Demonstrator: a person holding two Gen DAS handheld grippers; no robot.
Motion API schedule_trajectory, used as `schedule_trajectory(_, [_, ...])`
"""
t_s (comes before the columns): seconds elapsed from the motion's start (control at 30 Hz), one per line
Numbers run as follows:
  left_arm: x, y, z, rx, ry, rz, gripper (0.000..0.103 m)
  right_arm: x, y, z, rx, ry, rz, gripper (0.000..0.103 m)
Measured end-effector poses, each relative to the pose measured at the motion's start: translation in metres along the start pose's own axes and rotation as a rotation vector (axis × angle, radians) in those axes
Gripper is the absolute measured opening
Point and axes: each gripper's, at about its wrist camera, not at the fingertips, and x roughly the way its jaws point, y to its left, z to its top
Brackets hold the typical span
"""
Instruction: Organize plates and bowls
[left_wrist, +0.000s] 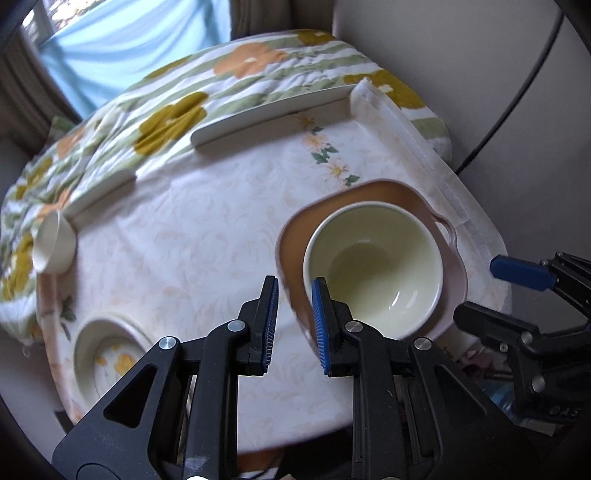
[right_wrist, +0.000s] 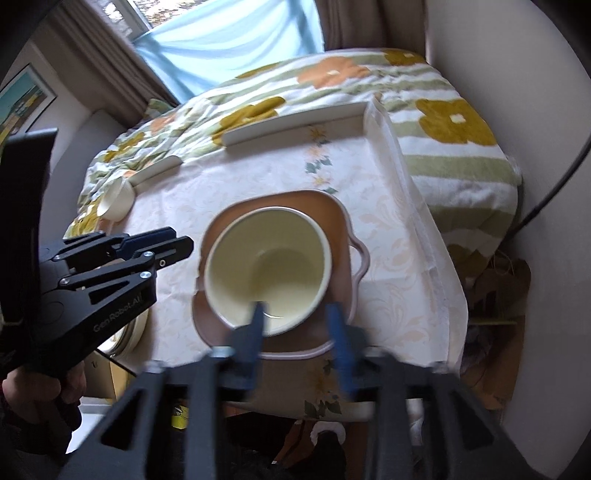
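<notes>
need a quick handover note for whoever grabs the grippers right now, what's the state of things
Left gripper: fingers empty, the gap between them small.
Right gripper: fingers open, nothing held, just above the near rim of the cream bowl.
Done: the cream bowl sits inside the pink handled plate near the right side of the table.
Left: a small white cup lies tipped at the far left edge, and a flower-patterned bowl sits at the near left. Two flat white pieces lie along the far edge of the tablecloth; what they are is unclear.
</notes>
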Motion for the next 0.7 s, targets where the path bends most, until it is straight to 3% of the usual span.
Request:
schedule_trajectory(0.23, [-0.02, 0.034, -0.036, -0.185, -0.017, -0.028, 0.017, 0.002, 0.018, 0.002, -0.097, 0.003, 0.06, 0.062])
schedule_trajectory(0.37, [-0.035, 0.065, -0.063, -0.327, -0.027, -0.005, 0.02, 0.006, 0.035, 0.005, -0.163, 0.013, 0.112, 0.062])
schedule_trajectory(0.4, [-0.037, 0.071, -0.069, -0.35, -0.027, 0.002, 0.025, 0.008, 0.042, 0.007, -0.185, 0.017, 0.13, 0.062])
schedule_trajectory(0.47, [-0.045, 0.09, -0.085, -0.426, -0.042, 0.005, 0.06, 0.013, 0.056, 0.009, -0.229, 0.026, 0.161, 0.062])
schedule_trajectory(0.5, [-0.049, 0.098, -0.091, -0.456, -0.055, 0.007, 0.09, 0.015, 0.063, 0.01, -0.25, 0.028, 0.176, 0.062])
schedule_trajectory(0.53, [-0.056, 0.109, -0.1, -0.503, -0.082, 0.024, 0.097, 0.017, 0.069, 0.011, -0.268, 0.031, 0.188, 0.063])
schedule_trajectory(0.7, [-0.079, 0.161, -0.128, -0.638, -0.116, 0.131, 0.097, 0.029, 0.105, 0.021, -0.35, 0.039, 0.245, 0.065])
